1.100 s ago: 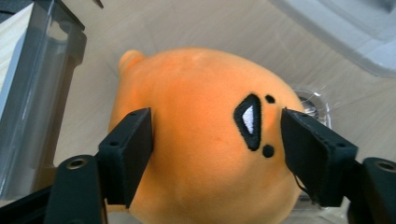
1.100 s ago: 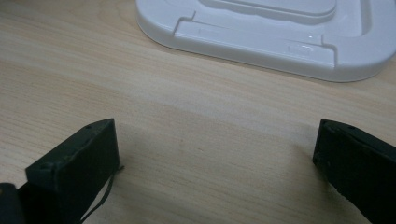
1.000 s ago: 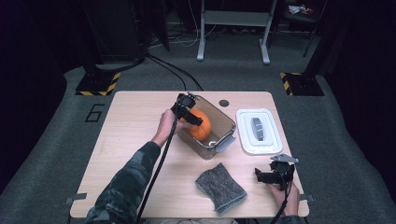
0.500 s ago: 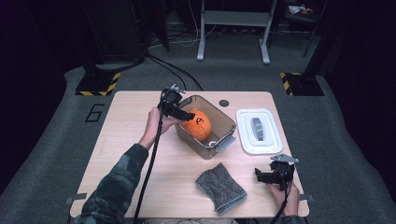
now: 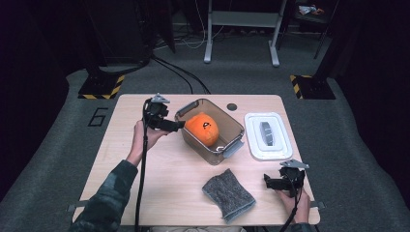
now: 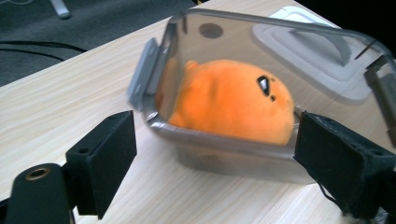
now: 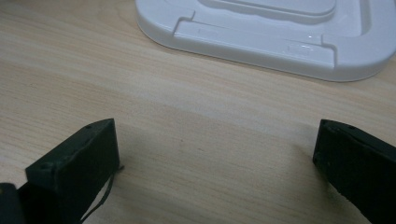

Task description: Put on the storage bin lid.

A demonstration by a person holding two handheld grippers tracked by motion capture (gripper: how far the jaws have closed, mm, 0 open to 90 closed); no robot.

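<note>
An orange plush toy (image 5: pixel 202 128) (image 6: pixel 233 100) lies inside a clear plastic box (image 5: pixel 230 126) (image 6: pixel 224 144) at the table's middle. My left gripper (image 5: pixel 175 125) (image 6: pixel 215 172) hovers just left of the box, open, jaws wide apart with nothing between them. A white lid (image 5: pixel 267 136) (image 7: pixel 261 28) lies flat to the right of the box. My right gripper (image 5: pixel 267 181) (image 7: pixel 215 177) rests near the table's front right corner, open over bare wood, a little short of the lid.
A grey felt cloth (image 5: pixel 228 194) lies near the front edge, between the two grippers. A small dark disc (image 5: pixel 232 106) (image 6: pixel 210 30) sits behind the box. The table (image 5: pixel 159 179) is light wood; black stands and cables are on the floor beyond.
My left gripper has let go of the orange toy inside the box and pulled back to the left, outside the box. The right gripper has not moved.
</note>
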